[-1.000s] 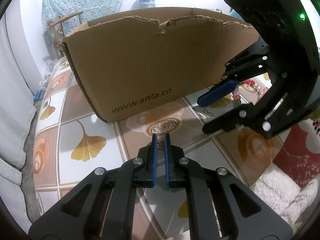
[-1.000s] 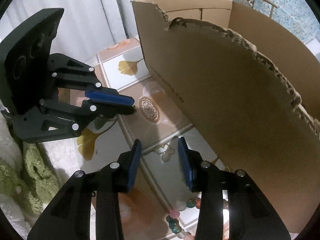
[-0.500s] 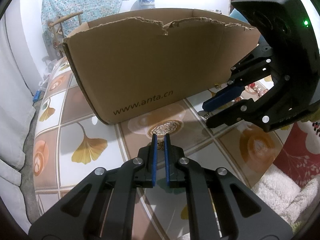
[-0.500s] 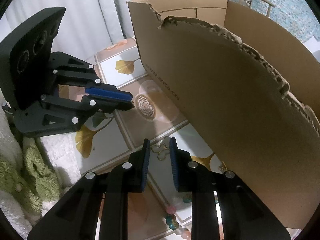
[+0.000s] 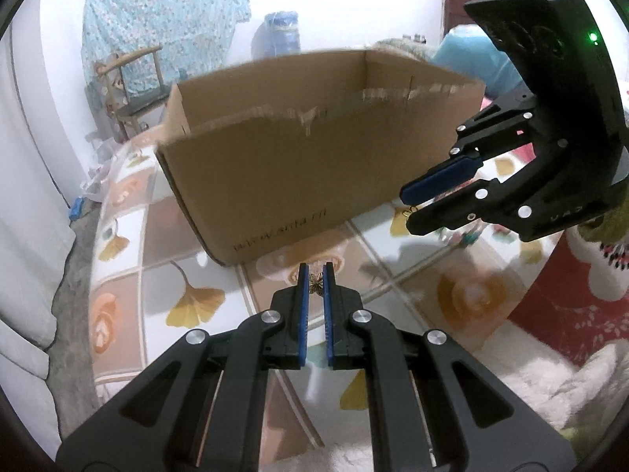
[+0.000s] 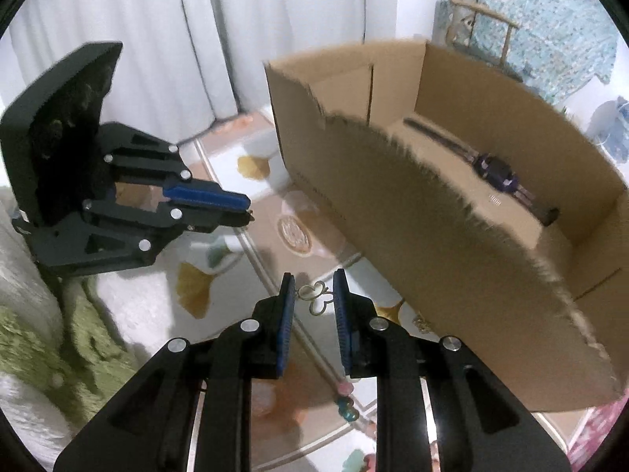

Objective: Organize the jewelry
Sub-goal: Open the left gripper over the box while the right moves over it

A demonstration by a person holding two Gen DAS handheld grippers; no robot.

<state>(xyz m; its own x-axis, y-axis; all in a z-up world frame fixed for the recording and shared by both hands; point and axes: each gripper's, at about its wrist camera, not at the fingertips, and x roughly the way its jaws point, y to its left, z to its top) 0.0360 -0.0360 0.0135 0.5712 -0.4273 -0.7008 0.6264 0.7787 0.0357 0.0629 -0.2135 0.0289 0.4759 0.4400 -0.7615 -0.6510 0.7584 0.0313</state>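
Observation:
In the left wrist view my left gripper [image 5: 315,271] is shut on a small ornate gold piece [image 5: 316,286], held above the table. My right gripper [image 6: 313,278] is shut on a silver butterfly-shaped piece [image 6: 316,298] that spans its blue pads, lifted off the table. An open cardboard box [image 6: 412,236] stands just behind both grippers, also shown in the left wrist view [image 5: 295,181]. A dark watch with a purple face [image 6: 495,169] lies on the box floor. Each gripper shows in the other's view: the right gripper [image 5: 408,210] at upper right, the left gripper [image 6: 245,207] at left.
The glass table top with ginkgo-leaf cloth [image 5: 129,283] carries a string of coloured beads [image 6: 346,405] under my right gripper. White fluffy fabric [image 5: 530,373] lies along the table's near right edge, green fluffy fabric [image 6: 59,354] to the left. A chair [image 5: 129,78] stands behind.
My right gripper closed on the butterfly piece and lifted it off the table. Both grippers rose, so the inside of the box now shows. The left grip is unchanged.

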